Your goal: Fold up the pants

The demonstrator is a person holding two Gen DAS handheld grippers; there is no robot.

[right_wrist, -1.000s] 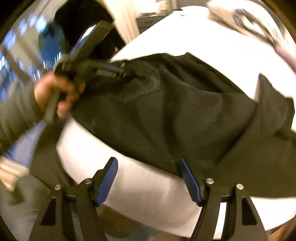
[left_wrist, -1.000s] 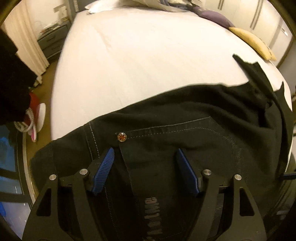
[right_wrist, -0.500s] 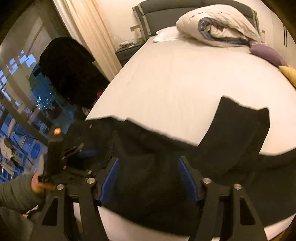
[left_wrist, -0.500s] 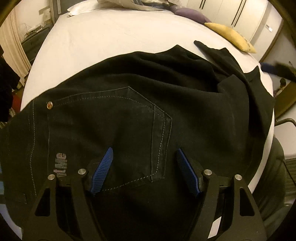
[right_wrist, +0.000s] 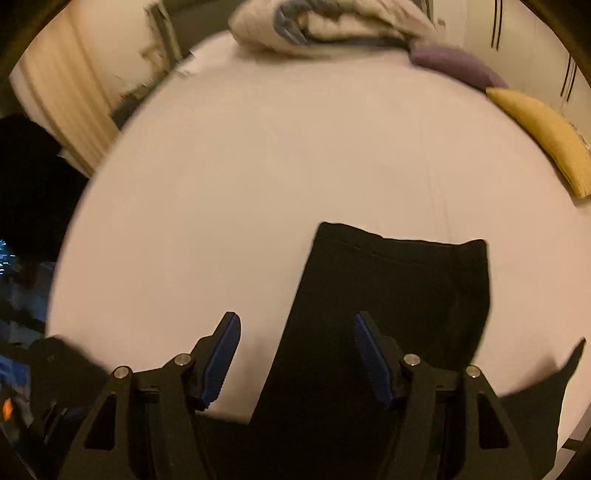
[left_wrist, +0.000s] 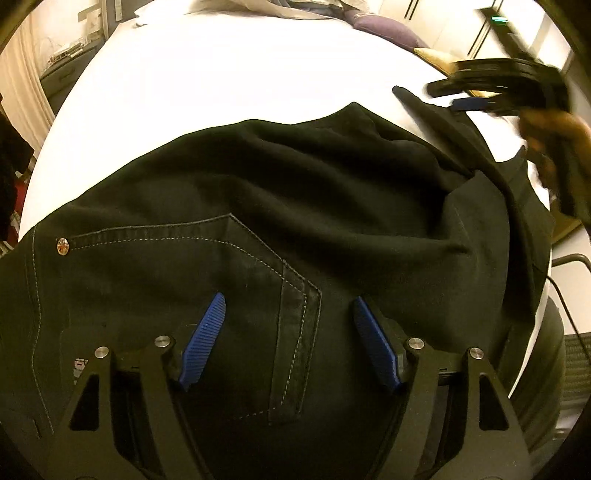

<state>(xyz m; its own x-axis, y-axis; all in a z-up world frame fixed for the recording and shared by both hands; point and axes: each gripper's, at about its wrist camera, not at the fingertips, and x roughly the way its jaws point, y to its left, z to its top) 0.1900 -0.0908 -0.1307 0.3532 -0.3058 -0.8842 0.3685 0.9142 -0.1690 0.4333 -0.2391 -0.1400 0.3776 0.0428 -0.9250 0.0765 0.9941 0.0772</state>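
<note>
Pants [left_wrist: 295,192] across bed's [left_wrist: 236,81] near edge, bare sheet beyond.

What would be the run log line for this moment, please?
task: fold pants | left gripper: open above back pocket | right gripper: open above leg end | pants: rumpled on bed, unheld

Right tool [left_wrist: 476,99] motion-blurred at left view's edge; pants [left_wrist: 295,206] waistband cut off below; bedding [right_wrist: 332,26] smeared.
</note>
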